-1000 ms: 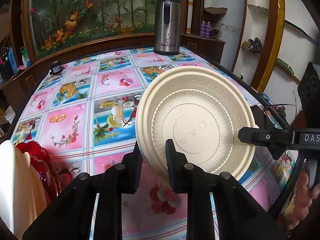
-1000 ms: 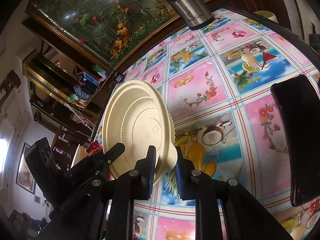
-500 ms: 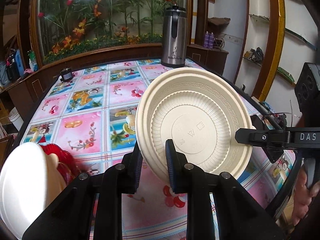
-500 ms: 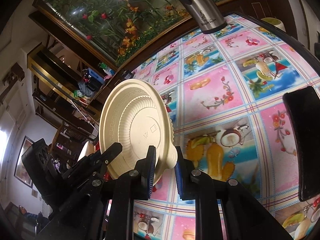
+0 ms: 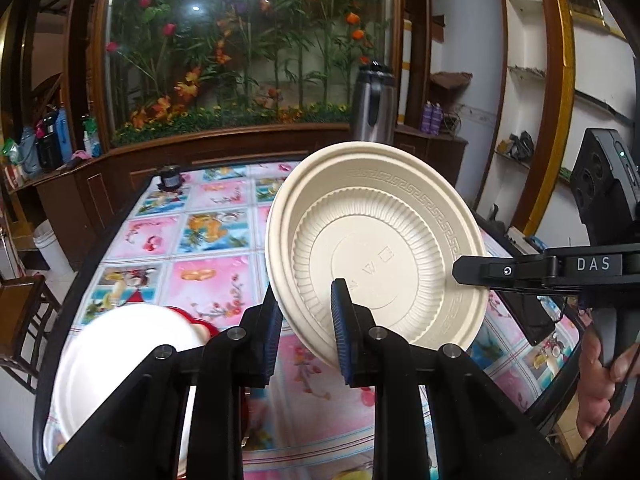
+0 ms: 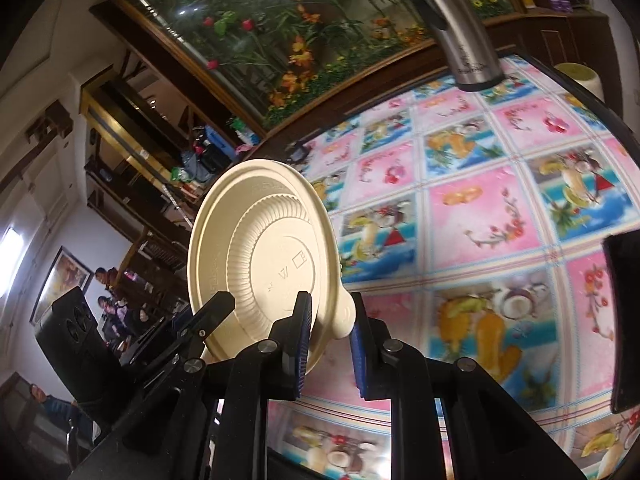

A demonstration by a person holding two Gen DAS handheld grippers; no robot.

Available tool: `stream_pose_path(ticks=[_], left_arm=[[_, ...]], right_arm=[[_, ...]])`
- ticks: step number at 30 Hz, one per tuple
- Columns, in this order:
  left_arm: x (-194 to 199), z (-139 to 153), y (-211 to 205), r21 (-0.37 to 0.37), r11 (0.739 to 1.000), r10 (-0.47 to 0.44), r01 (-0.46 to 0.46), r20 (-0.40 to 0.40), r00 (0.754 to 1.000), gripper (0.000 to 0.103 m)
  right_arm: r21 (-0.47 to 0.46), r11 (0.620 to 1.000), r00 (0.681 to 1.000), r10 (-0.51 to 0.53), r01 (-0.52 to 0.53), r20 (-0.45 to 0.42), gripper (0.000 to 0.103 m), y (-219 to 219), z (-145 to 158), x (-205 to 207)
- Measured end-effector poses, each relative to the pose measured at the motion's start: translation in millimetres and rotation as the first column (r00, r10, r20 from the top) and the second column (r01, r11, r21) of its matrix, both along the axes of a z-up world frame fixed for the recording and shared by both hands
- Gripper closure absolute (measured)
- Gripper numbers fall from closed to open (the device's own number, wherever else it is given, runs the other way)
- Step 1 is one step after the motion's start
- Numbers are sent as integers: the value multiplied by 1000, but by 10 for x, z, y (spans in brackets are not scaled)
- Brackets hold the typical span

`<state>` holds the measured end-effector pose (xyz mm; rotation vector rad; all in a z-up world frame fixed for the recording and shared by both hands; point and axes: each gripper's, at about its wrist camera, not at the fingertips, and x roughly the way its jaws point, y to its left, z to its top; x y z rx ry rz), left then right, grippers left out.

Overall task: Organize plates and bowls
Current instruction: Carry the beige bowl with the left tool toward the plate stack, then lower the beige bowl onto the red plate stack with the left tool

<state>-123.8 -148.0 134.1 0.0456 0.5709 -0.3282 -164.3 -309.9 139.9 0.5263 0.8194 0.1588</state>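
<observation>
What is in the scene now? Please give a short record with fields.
held item: cream plate, tilted on edge, off the table
left gripper: shut on the plate's near rim
right gripper: shut on the opposite rim
table: fruit-pattern cloth
other dishes: white plate over something red, lower left
far end: steel flask

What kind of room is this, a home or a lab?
Probably a lived-in home dining room: a table under a fruit-patterned cloth, a steel thermos, and wooden cabinets before a flower display.
</observation>
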Motion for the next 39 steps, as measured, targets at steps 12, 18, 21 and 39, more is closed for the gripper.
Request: stream_pose_path(ticks=[12,18,21,39], left_arm=[[-249,109,841,-22,987,160,-159,17,987,83],[-318,-5,1233,-22,971,236,-237,-37,971,83],[-330,-85,1353,-24,965,260,-262,-66,963,83],[-227,-395,1633,-66,954,277,-293,-185,943,83]], right_arm=[[5,981,981,192,-192,-11,84,840,104,356],[24,956,954,294,-294,-55,84,1331,-29,494],[52,943,939,331,-328,-89,84,1491,-140,543],[94,934,913,356,-344,-198,81,1766,-497,618]])
